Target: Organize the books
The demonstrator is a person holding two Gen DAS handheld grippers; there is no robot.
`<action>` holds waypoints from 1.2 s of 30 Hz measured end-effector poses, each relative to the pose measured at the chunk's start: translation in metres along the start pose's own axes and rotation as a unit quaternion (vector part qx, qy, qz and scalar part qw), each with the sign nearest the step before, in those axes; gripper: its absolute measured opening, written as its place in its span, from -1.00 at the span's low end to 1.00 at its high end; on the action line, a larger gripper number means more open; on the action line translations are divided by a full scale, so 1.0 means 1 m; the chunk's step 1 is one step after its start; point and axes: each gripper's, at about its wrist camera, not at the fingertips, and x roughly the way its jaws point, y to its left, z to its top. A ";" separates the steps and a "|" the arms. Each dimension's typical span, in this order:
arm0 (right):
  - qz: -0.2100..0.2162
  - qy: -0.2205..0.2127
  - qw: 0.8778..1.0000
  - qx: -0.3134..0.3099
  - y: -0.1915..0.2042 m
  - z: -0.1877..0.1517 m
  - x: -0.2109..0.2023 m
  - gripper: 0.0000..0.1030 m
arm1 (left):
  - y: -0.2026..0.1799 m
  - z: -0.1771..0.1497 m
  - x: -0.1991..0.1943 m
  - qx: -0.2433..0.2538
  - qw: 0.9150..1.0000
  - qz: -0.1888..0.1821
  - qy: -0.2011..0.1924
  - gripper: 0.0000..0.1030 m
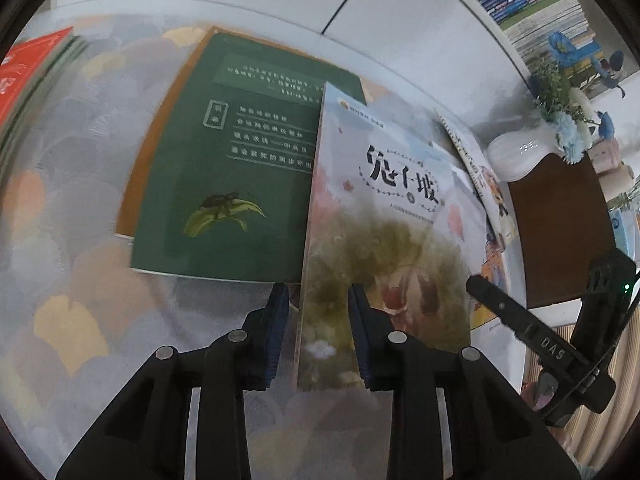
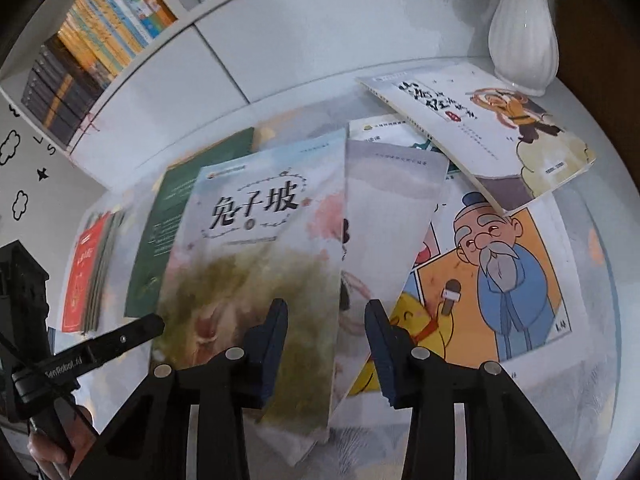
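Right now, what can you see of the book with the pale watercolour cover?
The watercolour book is a thin paperback, pale blue-pink above, olive-green wash below, with a black title in a dotted frame. It overlaps the green book and lies between the left claw pads at its spine edge; contact is unclear.

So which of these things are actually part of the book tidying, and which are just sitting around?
Part of the job:
- rabbit-hill book, between both grippers' fingers
- green book
- cartoon old-man book
- monkey book
- red books
- left gripper, right gripper

Just lying about:
- white vase
- blue flowers
- shelved books
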 end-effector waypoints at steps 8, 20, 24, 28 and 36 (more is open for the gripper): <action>0.004 0.008 0.999 -0.033 0.011 0.005 0.004 -0.19 | -0.005 -0.001 0.005 0.007 0.999 -0.041 0.022 -0.47; -0.012 0.046 0.998 -0.041 -0.014 -0.081 -0.056 -0.19 | -0.032 -0.105 -0.012 0.045 0.992 -0.081 0.084 -0.47; -0.014 0.077 0.997 -0.024 -0.032 -0.124 -0.065 -0.20 | -0.035 -0.140 -0.009 0.040 0.992 -0.067 0.097 -0.48; 0.000 0.100 0.995 0.008 -0.048 -0.153 -0.072 -0.20 | -0.035 -0.157 -0.017 0.044 0.995 -0.045 0.075 -0.49; -0.022 0.087 0.996 -0.021 -0.046 -0.172 -0.079 -0.20 | -0.039 -0.163 -0.012 0.039 0.996 -0.047 0.072 -0.48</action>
